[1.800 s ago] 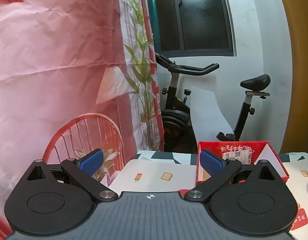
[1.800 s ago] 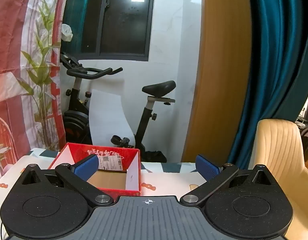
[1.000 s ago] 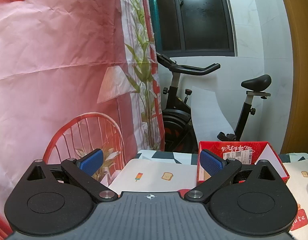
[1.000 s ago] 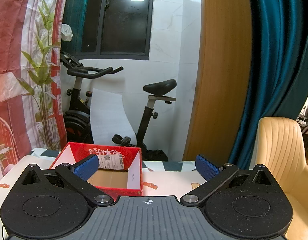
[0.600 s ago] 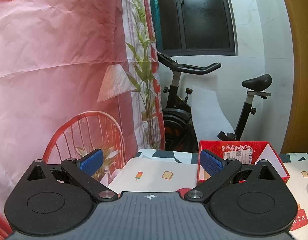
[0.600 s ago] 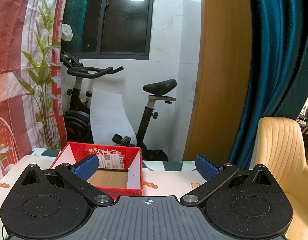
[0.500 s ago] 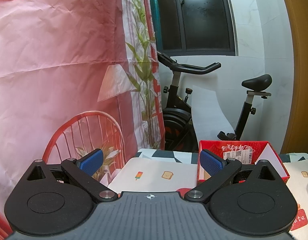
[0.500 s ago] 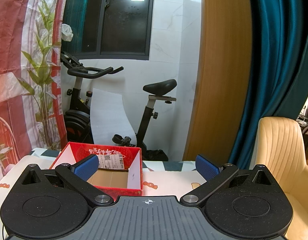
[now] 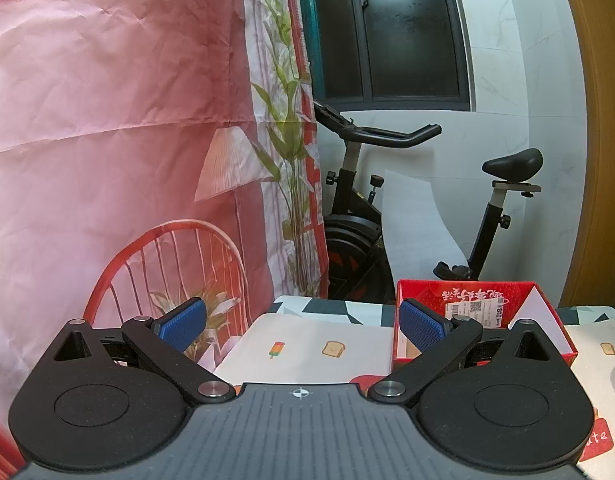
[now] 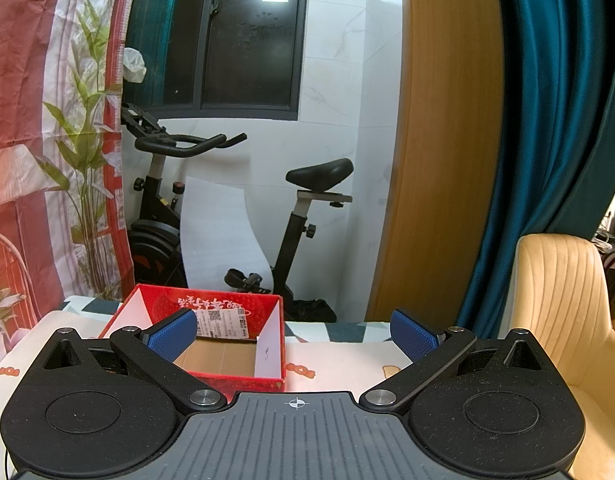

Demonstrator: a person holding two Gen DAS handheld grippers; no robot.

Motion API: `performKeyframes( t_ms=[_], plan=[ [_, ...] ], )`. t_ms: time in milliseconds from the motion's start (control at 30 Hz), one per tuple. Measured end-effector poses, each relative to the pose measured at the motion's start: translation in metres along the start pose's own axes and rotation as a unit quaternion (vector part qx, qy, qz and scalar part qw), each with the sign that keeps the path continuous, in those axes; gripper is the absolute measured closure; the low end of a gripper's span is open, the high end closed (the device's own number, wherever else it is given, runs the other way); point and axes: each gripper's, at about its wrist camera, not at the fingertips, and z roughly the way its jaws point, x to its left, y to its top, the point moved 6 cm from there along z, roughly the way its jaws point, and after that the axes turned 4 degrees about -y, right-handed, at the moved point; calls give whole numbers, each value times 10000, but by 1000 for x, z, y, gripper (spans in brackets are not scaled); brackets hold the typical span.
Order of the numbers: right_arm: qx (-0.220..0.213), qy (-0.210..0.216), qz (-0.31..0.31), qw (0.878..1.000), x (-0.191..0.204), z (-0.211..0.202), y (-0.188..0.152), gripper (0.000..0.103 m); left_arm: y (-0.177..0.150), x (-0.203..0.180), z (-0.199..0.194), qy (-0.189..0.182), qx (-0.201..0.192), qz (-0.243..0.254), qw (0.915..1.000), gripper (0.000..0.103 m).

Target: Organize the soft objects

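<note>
Soft objects are nowhere in view; red box [image 10: 235, 320] sits empty on the table [image 9: 307, 336] at twelve o'clock; left claw [image 9: 303, 326] and right claw [image 10: 293, 330] gape wide, holding nothing (barely shifted lately) — task seemingly unstarted.

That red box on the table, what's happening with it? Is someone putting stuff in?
Not yet. A person holds two grippers above the table, both aimed toward the red box. The left gripper and right gripper are open and hold nothing. The box looks empty, with only its cardboard floor showing. No soft things are in view, so the sorting hasn't started.
</note>
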Motion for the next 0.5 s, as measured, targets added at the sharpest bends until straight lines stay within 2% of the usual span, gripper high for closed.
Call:
performKeyframes(
  t_ms=[500],
  plan=[
    [0, -1, -1, 10000, 0, 0, 0, 0, -3, 0, 1, -22, 15, -19, 10000, 0]
  ],
)
